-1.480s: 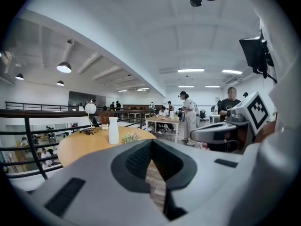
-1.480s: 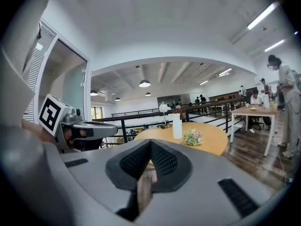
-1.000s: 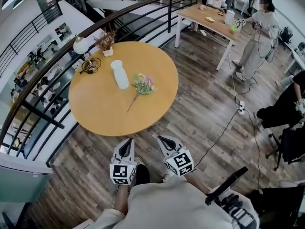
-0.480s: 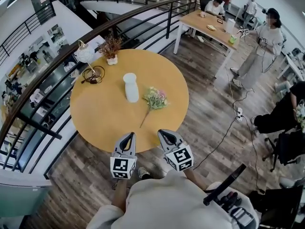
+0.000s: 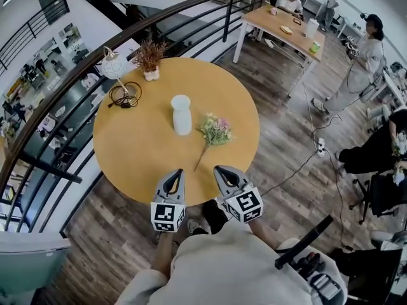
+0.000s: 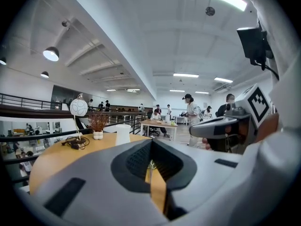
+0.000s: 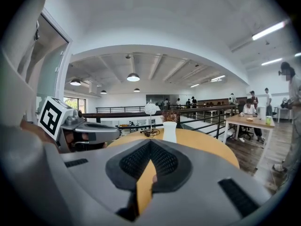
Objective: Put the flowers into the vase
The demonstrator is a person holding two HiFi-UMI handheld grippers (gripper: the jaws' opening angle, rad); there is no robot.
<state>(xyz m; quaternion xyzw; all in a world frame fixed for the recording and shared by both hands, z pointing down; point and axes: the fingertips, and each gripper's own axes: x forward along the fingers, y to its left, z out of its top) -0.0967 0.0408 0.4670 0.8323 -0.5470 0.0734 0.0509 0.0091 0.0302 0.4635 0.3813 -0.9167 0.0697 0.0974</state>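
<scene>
A white vase [image 5: 181, 114] stands upright near the middle of the round wooden table [image 5: 133, 151]. To its right a small bunch of pink and yellow flowers [image 5: 215, 131] lies flat, its stem pointing toward me. My left gripper [image 5: 177, 173] and right gripper [image 5: 220, 169] hover side by side at the table's near edge, both shut and empty, a short way from the stem's end. The left gripper view shows its closed jaws [image 6: 151, 142], the vase [image 6: 123, 134] behind them and the flowers [image 6: 151, 165] through the slit. In the right gripper view the vase [image 7: 169, 132] stands past the closed jaws [image 7: 150, 143].
A globe lamp [image 5: 113, 65], a coiled black cable [image 5: 122, 95] and a potted dried plant [image 5: 151, 59] sit at the table's far left edge. A dark railing [image 5: 76, 75] curves behind. A long table [image 5: 286, 27] with seated people and a standing person [image 5: 362, 68] are at the back right.
Both grippers have moved forward from over the floor to the table's near edge, still shut. The table, vase and flowers now lie closer. The standing person at right has shifted farther off.
</scene>
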